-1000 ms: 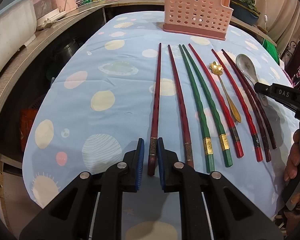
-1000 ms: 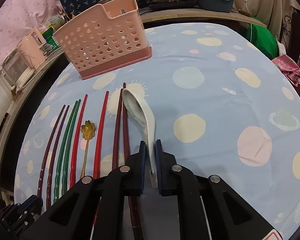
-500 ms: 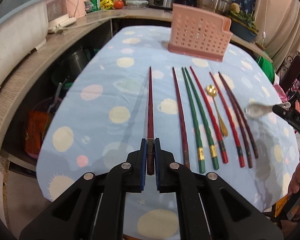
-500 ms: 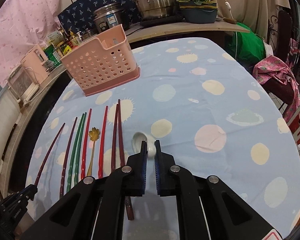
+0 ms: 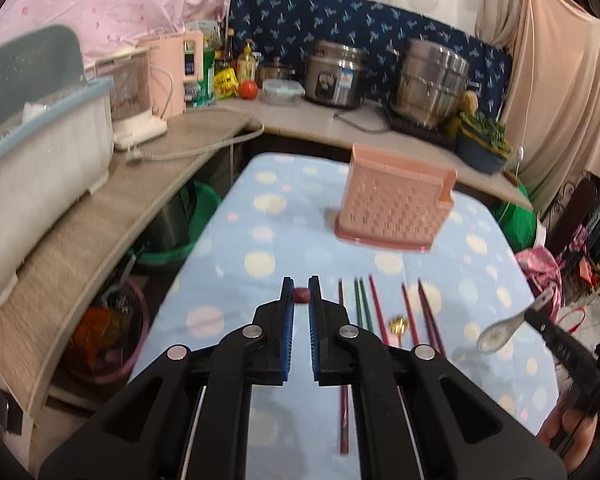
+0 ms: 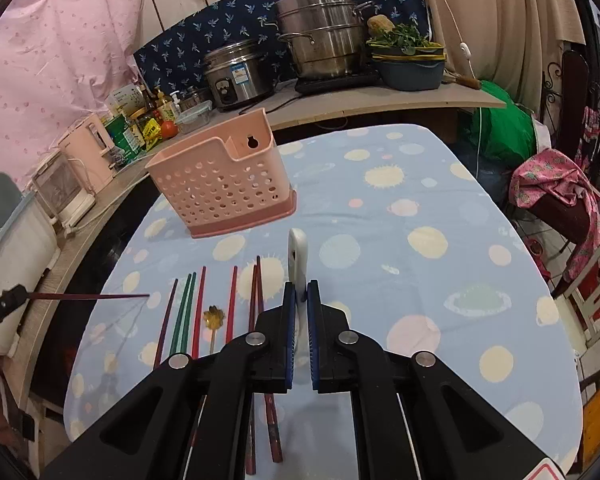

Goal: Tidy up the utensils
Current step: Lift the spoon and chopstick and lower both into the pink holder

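Observation:
My left gripper [image 5: 301, 297] is shut on a dark red chopstick [image 5: 301, 295], seen end-on and held in the air above the table; in the right wrist view the chopstick [image 6: 88, 297] sticks out level from the left gripper [image 6: 18, 294]. My right gripper [image 6: 299, 294] is shut on the handle of a white ceramic spoon [image 6: 297, 254], lifted off the table; the spoon also shows in the left wrist view [image 5: 500, 332]. The pink perforated utensil basket [image 6: 220, 184] stands at the far middle of the table. Several red and green chopsticks [image 6: 188, 312] and a gold spoon [image 6: 214, 320] lie in a row on the cloth.
The table has a blue dotted cloth [image 6: 420, 240]. A wooden counter [image 5: 100, 216] curves along the left and back with a white bin [image 5: 40, 152], appliances and steel pots [image 6: 324, 40]. Green and pink tubs sit on the floor to the left [image 5: 172, 240].
Both grippers have risen well above the table. The left lifted its chopstick clear of the cloth and pointed it forward; the right raised the spoon higher.

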Action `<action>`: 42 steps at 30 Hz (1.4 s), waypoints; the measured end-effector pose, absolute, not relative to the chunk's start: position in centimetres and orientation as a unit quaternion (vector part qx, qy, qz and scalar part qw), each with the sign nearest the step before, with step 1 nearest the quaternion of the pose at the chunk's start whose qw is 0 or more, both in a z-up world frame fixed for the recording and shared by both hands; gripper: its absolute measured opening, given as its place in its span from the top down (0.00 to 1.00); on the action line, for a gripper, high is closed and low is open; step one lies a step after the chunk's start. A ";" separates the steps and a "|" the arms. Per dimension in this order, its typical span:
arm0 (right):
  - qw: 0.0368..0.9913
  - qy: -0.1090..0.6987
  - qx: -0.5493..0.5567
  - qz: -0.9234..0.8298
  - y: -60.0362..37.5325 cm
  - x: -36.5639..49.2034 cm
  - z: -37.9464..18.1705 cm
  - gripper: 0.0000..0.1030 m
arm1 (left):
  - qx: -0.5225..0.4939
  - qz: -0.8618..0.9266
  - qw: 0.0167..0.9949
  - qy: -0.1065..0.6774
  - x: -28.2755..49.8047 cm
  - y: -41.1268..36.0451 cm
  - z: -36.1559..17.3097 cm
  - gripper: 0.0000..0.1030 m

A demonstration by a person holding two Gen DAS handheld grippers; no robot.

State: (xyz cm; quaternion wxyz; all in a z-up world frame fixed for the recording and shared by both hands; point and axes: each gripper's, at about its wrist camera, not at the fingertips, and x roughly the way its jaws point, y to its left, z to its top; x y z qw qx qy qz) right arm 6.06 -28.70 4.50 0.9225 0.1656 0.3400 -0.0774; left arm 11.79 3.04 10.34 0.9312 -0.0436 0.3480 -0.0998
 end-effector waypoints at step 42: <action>0.932 0.326 0.152 -0.054 -31.0 28.7 6.1 0.86 | -0.076 -0.108 0.959 0.251 33.2 -4.9 16.5 0.86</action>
